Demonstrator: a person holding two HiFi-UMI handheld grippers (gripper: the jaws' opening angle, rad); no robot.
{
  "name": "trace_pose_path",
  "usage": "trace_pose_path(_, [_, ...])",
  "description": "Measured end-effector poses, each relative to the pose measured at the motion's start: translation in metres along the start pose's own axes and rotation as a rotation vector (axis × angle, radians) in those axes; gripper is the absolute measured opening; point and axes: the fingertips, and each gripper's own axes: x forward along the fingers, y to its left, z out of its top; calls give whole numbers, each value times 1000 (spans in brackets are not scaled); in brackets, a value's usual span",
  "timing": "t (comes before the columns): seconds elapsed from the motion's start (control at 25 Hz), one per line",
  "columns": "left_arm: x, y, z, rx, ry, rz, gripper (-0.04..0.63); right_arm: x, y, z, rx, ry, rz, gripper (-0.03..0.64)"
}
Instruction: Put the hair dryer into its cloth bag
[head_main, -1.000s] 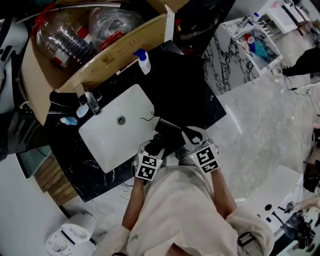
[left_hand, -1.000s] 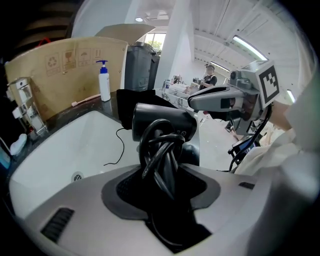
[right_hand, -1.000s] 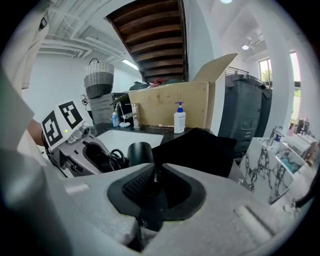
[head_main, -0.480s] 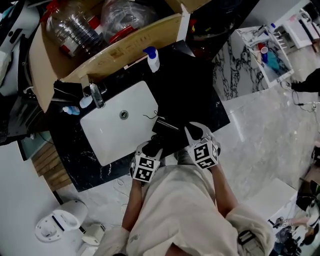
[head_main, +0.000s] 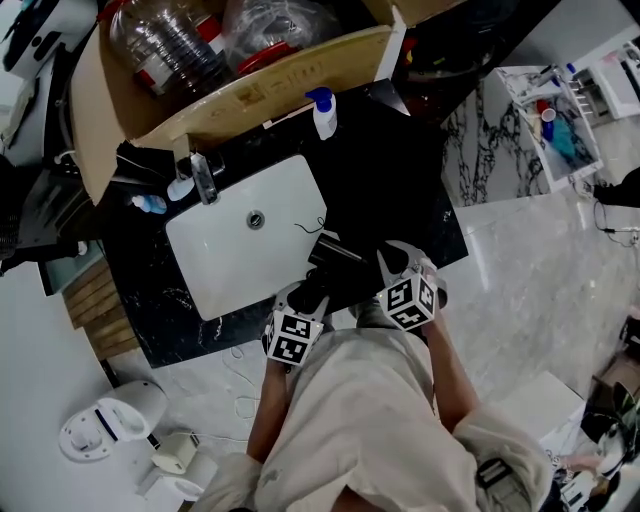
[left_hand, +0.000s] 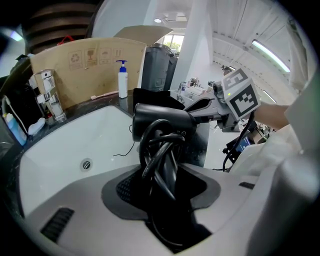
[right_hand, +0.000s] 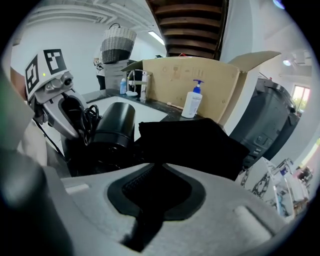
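Note:
The black hair dryer (left_hand: 161, 118) hangs over the counter's front edge next to the sink. My left gripper (left_hand: 162, 186) is shut on its handle and the coiled black cord (left_hand: 159, 156). In the right gripper view the dryer's barrel (right_hand: 113, 128) lies just left of the black cloth bag (right_hand: 196, 141). My right gripper (right_hand: 157, 196) is shut on the bag's near edge. In the head view the left gripper (head_main: 306, 300) and right gripper (head_main: 392, 268) stand either side of the dryer (head_main: 338, 262). The bag's mouth is hard to make out, black on black.
A white sink (head_main: 235, 265) with a chrome tap (head_main: 205, 178) is set in the black counter (head_main: 405, 190). A pump bottle (head_main: 323, 112) stands at the back by a cardboard box (head_main: 255, 88) of plastic bottles. A thin thread (head_main: 311, 227) lies in the sink.
My right gripper has sunk a little and rolled, its marker cube now tilted. The left gripper has kept its place with the dryer. The head view has drifted.

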Motion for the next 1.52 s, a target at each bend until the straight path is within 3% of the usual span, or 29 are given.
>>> trace_pose_path(0.28, [0, -2, -1, -11, 9, 4, 193, 10, -1, -9, -30, 63, 34, 6])
trace_pose_path(0.56, [1, -5, -5, 10, 21, -16, 193, -1, -8, 6, 30, 11, 26, 5])
trace_pose_path(0.84, [-3, -5, -7, 33, 25, -27, 193, 13, 4, -5, -76, 57, 37, 36])
trace_pose_path(1.04, [-6, -5, -9, 31, 23, -25, 193, 21, 3, -10, -124, 94, 27, 19])
trace_pose_path(1.52, [-7, -13, -9, 60, 22, -57, 193, -10, -9, 21, -16, -5, -3, 5])
